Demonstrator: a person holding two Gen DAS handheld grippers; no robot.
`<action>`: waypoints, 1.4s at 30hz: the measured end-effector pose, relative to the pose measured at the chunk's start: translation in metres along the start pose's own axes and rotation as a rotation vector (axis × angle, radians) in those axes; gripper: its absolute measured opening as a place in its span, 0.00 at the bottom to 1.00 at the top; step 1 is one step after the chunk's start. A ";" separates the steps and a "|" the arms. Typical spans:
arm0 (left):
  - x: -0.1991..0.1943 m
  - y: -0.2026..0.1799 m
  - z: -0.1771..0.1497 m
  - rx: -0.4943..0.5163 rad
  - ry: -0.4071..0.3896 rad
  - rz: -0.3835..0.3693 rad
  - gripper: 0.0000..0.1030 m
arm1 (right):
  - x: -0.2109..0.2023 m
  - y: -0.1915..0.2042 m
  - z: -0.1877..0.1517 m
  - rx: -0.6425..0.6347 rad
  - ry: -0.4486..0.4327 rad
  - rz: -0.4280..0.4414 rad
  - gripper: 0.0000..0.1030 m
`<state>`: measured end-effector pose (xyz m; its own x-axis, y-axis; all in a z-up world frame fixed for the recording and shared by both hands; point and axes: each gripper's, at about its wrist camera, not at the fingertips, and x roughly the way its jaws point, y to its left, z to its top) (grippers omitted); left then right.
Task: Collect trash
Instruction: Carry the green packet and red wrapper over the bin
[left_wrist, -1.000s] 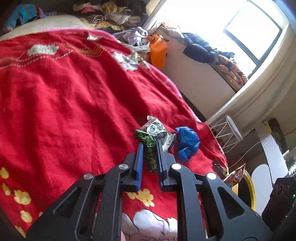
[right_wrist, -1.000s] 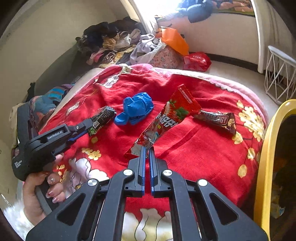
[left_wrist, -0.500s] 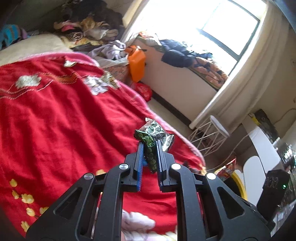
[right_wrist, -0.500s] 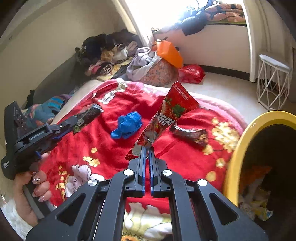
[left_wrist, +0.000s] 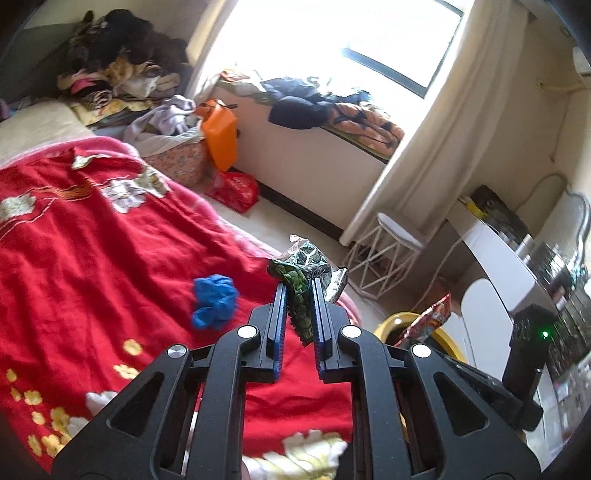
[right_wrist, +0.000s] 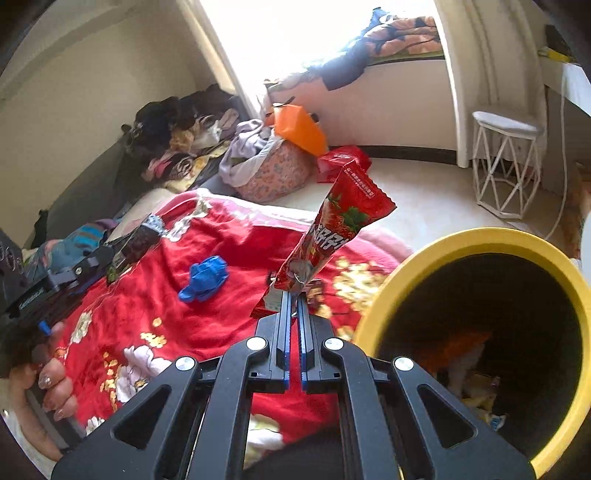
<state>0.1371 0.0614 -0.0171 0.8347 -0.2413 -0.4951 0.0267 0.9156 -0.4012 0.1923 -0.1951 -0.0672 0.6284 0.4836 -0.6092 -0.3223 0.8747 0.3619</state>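
Observation:
My left gripper (left_wrist: 298, 291) is shut on a green and silver snack wrapper (left_wrist: 304, 275) and holds it above the red blanket (left_wrist: 92, 251); it also shows in the right wrist view (right_wrist: 122, 247). My right gripper (right_wrist: 291, 295) is shut on a long red strawberry wrapper (right_wrist: 332, 232), held upright just left of the yellow trash bin (right_wrist: 476, 240). The bin holds some trash. A crumpled blue glove (left_wrist: 214, 301) lies on the blanket, also in the right wrist view (right_wrist: 203, 277). The red wrapper and bin rim show in the left wrist view (left_wrist: 428, 319).
A white wire stool (right_wrist: 506, 162) stands on the floor by the window wall. A laundry basket with an orange bag (right_wrist: 291, 147) and a red bag (left_wrist: 232, 188) sit beyond the bed. Clothes are piled at the bed's far end (left_wrist: 110, 74). A white desk (left_wrist: 517, 266) is on the right.
Both grippers lifted off the blanket with their wrappers and swung right. The yellow bin has come close beside the right gripper. The dark wrapper on the blanket is now hidden.

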 end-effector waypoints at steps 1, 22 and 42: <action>0.001 -0.004 -0.001 0.007 0.003 -0.006 0.08 | -0.002 -0.004 0.000 0.008 -0.002 -0.007 0.03; 0.021 -0.070 -0.029 0.145 0.081 -0.119 0.08 | -0.035 -0.076 -0.005 0.091 -0.030 -0.137 0.03; 0.043 -0.126 -0.070 0.272 0.175 -0.188 0.08 | -0.053 -0.123 -0.015 0.149 -0.012 -0.238 0.03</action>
<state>0.1310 -0.0863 -0.0416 0.6955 -0.4429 -0.5658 0.3351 0.8965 -0.2898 0.1880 -0.3281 -0.0900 0.6826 0.2638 -0.6815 -0.0572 0.9490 0.3101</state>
